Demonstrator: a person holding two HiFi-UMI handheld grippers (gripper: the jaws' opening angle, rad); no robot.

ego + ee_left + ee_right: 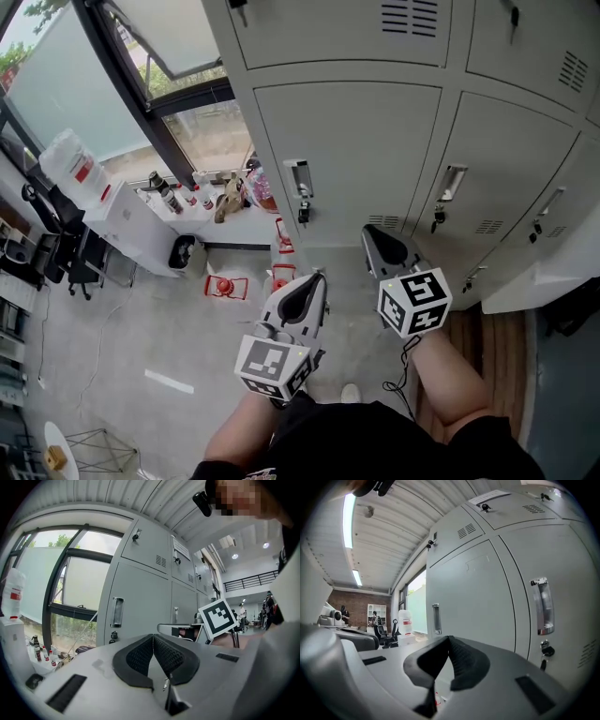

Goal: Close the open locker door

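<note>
- Evidently both claws are set up to push, not to grab. The left claw (153, 636) has its jaws pinched together at the tips with nothing between them. The right claw (449, 638) is the same, closed and empty.
- Closed jaws make one blunt nose, which I judge suits pressing on a flat panel better than spread tips would.
- Both claws point level at the lockers (525, 141), which stand straight ahead of the tips. No view shows either claw touching metal.
- The right claw sits further forward than the left, nearer the lockers, so it looks like the one meant to meet the panel.
- The door (347, 150) lies ahead of the left claw and a little to the left of the right claw.
- Its handle (298, 178) is up and to the left of the left claw's tips, with a key (303, 214) hanging just under it.
- That door looks flush with its neighbours, and I see no door ajar ahead of either claw. The closing may be as good as done.
- A pale slab (544, 272) off to the right claw's right might be a door edge, but I cannot tell.
</note>
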